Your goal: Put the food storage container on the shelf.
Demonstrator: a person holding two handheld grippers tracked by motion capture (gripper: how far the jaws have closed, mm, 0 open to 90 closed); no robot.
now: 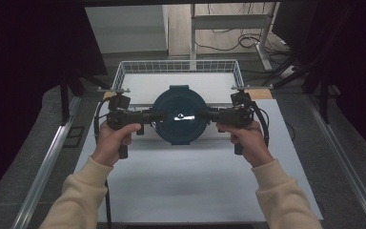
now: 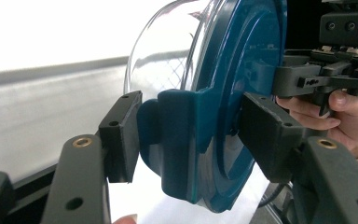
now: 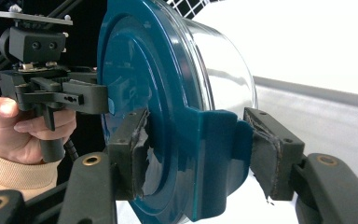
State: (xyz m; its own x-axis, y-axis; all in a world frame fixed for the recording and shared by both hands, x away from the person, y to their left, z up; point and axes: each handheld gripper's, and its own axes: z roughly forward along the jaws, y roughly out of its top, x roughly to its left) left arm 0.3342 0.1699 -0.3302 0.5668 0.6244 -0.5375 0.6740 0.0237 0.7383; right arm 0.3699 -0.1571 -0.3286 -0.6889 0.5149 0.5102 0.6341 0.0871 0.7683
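Note:
A round container with a dark blue lid [image 1: 178,114] and a clear bowl [image 2: 168,60] hangs between my two grippers, in front of the basket. My left gripper [image 1: 158,116] is shut on the blue side clip [image 2: 182,135] at the lid's left edge, one pad on each side of it. On the opposite edge, my right gripper [image 1: 202,114] is shut on the other clip [image 3: 209,154]. In the right gripper view the lid [image 3: 140,60] faces left and the bowl [image 3: 223,60] faces right. The container's underside is hidden.
A white wire basket [image 1: 124,71] stands at the table's far edge, right behind the container. The white tabletop [image 1: 195,181] stretches towards the person. Metal rails [image 1: 47,162] run along both sides, and cables [image 1: 248,40] lie on the floor beyond.

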